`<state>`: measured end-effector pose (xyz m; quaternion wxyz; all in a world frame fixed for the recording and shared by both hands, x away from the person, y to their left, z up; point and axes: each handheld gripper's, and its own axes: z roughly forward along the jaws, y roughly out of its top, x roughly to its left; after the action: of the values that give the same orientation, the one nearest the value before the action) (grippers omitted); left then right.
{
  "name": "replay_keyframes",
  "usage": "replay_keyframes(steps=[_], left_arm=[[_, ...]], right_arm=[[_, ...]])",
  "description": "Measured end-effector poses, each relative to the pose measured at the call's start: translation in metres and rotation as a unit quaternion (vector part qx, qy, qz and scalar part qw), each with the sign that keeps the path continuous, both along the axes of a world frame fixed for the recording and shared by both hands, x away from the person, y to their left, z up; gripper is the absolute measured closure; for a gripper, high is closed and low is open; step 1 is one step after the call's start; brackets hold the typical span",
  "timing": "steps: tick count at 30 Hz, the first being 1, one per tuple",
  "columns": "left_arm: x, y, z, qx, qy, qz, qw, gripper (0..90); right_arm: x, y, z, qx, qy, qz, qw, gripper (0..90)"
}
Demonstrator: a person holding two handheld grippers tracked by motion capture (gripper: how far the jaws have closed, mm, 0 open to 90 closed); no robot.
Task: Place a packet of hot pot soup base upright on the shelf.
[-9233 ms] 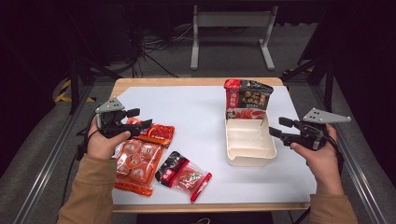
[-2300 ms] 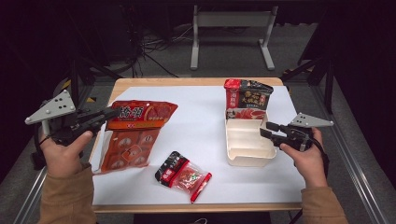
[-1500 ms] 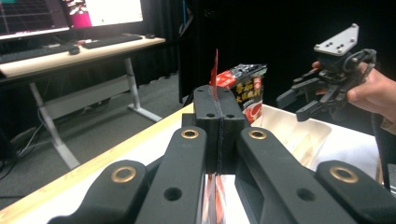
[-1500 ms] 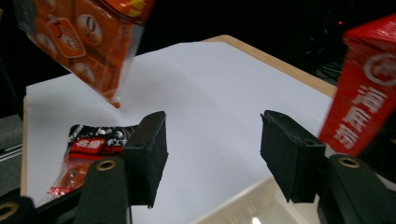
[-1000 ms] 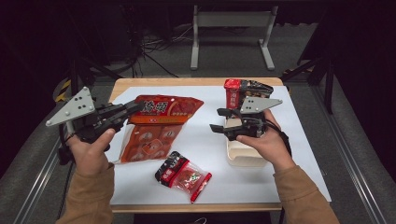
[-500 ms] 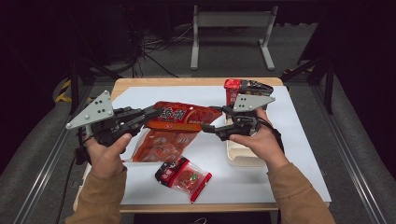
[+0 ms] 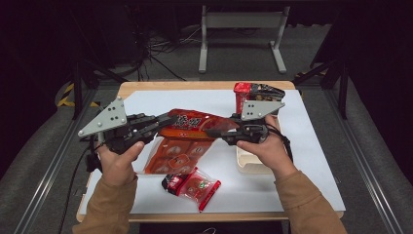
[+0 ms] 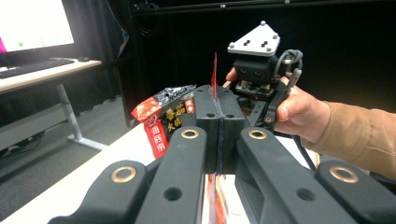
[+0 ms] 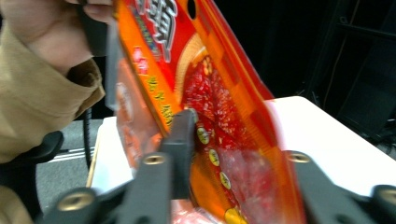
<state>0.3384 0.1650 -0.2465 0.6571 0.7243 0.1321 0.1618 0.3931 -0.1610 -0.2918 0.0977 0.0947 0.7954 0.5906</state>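
A large red-orange snack bag (image 7: 192,124) hangs above the middle of the table. My left gripper (image 7: 168,121) is shut on its upper left edge. In the left gripper view the bag's thin red edge (image 8: 215,77) sticks up from between the closed jaws of the left gripper (image 8: 219,116). My right gripper (image 7: 215,131) meets the bag from the right and stands open. In the right gripper view the bag (image 9: 224,102) passes between the jaws. One finger (image 9: 183,135) lies against its printed face and the bag hides the other.
A white tray (image 7: 248,165) sits on the table under the right hand. A red and black packet (image 7: 253,92) stands behind it at the back right. A small red packet (image 7: 192,185) lies near the front edge on the white sheet (image 7: 307,161).
The left gripper carried the bag up and right, toward the table's middle. The right gripper left the tray, swung left and now reaches the bag's right end.
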Motion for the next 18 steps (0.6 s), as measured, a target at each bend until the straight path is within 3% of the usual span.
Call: replay_keyframes(steps=[3, 6, 18], left_arm=[[0.001, 0.002, -0.001, -0.003, -0.002, 0.007, 1.0, 90.0], [0.003, 0.004, -0.002, -0.003, -0.001, 0.012, 0.9999, 90.0], [0.007, 0.011, -0.004, -0.013, 0.005, 0.023, 0.9996, 90.0]], right_arm=[[-0.003, -0.001, 0.003, -0.002, -0.01, 0.002, 0.9999, 83.2], [-0.006, -0.001, 0.007, 0.006, -0.012, -0.009, 0.9999, 87.9], [-0.011, -0.001, 0.02, 0.014, -0.011, -0.024, 0.9996, 89.5]])
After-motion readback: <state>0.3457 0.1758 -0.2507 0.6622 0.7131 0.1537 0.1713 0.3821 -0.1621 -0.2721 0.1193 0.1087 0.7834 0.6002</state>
